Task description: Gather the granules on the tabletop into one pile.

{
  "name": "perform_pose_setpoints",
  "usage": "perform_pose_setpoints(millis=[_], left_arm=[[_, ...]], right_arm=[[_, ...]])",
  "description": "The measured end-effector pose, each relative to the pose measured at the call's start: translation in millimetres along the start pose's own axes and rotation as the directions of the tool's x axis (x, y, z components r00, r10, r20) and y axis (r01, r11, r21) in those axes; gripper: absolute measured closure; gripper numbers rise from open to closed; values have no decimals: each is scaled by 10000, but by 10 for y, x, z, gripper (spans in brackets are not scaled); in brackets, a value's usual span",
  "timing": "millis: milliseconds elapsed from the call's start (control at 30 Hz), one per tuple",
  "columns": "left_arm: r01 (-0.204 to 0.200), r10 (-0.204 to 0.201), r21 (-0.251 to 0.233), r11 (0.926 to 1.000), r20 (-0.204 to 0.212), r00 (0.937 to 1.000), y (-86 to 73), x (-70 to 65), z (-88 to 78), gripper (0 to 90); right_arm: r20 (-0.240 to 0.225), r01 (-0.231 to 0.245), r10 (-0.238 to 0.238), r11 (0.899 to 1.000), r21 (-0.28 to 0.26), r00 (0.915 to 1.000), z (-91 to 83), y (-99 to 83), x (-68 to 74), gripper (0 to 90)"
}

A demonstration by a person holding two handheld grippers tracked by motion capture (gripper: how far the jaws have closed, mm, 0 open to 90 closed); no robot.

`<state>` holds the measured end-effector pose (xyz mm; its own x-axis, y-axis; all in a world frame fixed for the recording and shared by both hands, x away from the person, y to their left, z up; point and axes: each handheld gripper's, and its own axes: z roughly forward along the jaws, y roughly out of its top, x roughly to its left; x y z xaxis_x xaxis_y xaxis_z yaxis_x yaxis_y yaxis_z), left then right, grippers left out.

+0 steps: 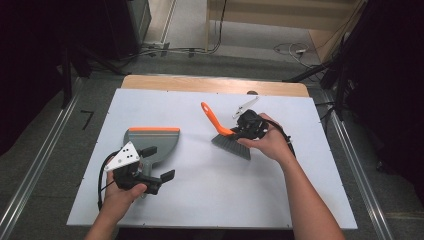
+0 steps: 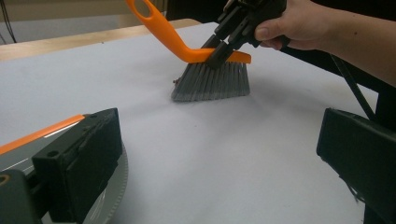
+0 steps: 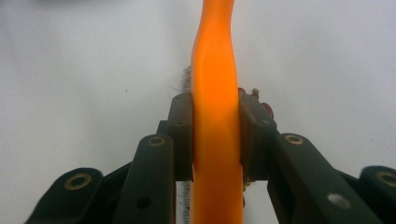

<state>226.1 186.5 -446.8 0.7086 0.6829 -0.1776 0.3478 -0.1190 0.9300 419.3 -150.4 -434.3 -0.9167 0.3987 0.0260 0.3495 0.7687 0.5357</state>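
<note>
A hand brush stands on the white table, with its grey bristles [image 1: 231, 145] down and its orange handle [image 1: 212, 117] slanting up to the back left. My right gripper [image 1: 240, 130] is shut on the brush's orange back, just above the bristles. In the right gripper view both pads press the orange handle [image 3: 215, 93] from either side. A grey dustpan [image 1: 152, 140] with an orange lip lies flat at the left. My left gripper [image 1: 158, 163] stands open at the pan's near edge, one jaw over the pan [image 2: 28, 144]. From there the brush [image 2: 210, 79] is seen ahead.
The white board [image 1: 210, 195] covers a wooden table whose back edge [image 1: 215, 84] shows. A few small reddish crumbs [image 3: 266, 108] lie by the bristles. Metal rails run along the floor on both sides, and cables lie behind the table.
</note>
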Motion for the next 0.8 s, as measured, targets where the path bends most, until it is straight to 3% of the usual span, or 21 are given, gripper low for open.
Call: perform_pose_setpoints(millis=[300, 567, 800], left_arm=[[-8, 8, 21, 10000, 13, 10000, 0, -6, 5, 6], [21, -21, -10, 10000, -28, 10000, 0, 6, -8, 6], [-45, 45, 19, 10000, -13, 10000, 1, -8, 7, 6]], right_arm=[[-3, 11, -12, 9994, -344, 10000, -141, 0, 43, 688], [98, -503, 513, 9950, -863, 9986, -353, -51, 98, 688], [-448, -879, 852, 9943, -612, 9954, -338, -93, 139, 688]])
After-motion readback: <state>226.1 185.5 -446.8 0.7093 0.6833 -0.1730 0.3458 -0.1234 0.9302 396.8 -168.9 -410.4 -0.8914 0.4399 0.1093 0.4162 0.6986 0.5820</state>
